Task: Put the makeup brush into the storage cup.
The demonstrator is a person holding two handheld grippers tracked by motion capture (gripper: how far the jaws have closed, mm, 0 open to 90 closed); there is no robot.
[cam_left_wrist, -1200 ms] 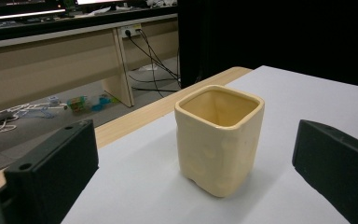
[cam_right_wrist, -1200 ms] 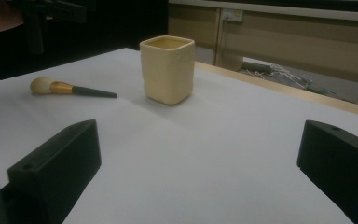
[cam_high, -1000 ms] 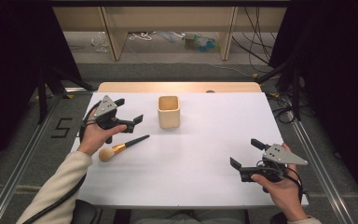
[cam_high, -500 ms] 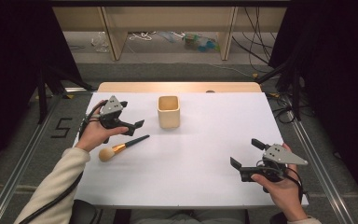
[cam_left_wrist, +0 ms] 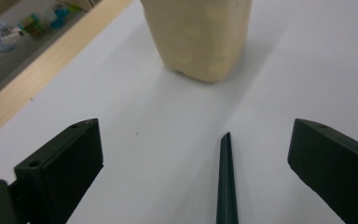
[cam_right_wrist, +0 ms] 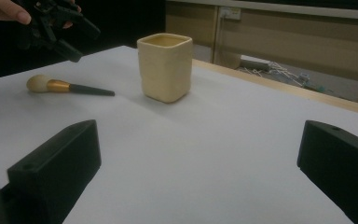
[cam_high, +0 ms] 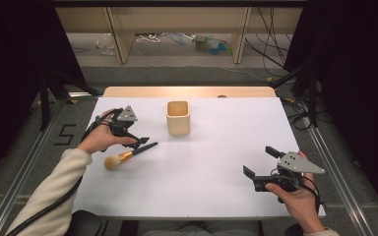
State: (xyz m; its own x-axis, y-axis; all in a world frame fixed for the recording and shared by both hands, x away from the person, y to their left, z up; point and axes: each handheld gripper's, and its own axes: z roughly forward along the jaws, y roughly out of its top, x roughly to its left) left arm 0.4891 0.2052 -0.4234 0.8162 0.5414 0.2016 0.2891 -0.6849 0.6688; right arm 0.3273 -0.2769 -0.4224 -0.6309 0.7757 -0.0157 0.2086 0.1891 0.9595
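Note:
A makeup brush (cam_high: 128,156) with a black handle, gold ferrule and pale bristles lies flat on the white table (cam_high: 216,196), left of centre. My left gripper (cam_high: 139,141) stands open just above the handle's tip. In the left gripper view the black handle tip (cam_left_wrist: 226,182) lies between the open jaws, with the cream square cup (cam_left_wrist: 198,35) ahead. The cup (cam_high: 178,118) stands upright at the back centre. My right gripper (cam_high: 260,162) is open over the front right of the table with nothing in it. Its view shows the cup (cam_right_wrist: 164,66), the brush (cam_right_wrist: 67,87) and the left gripper (cam_right_wrist: 56,28).
A strip of the wooden tabletop (cam_high: 187,91) shows past the white sheet's far edge. Beyond it are wooden shelf legs (cam_high: 120,42), cables and clutter on the floor. Dark curtains flank both sides.
My left gripper has tipped its jaws down and slightly forward, closer to the brush handle. The right gripper, brush and cup have stayed in place.

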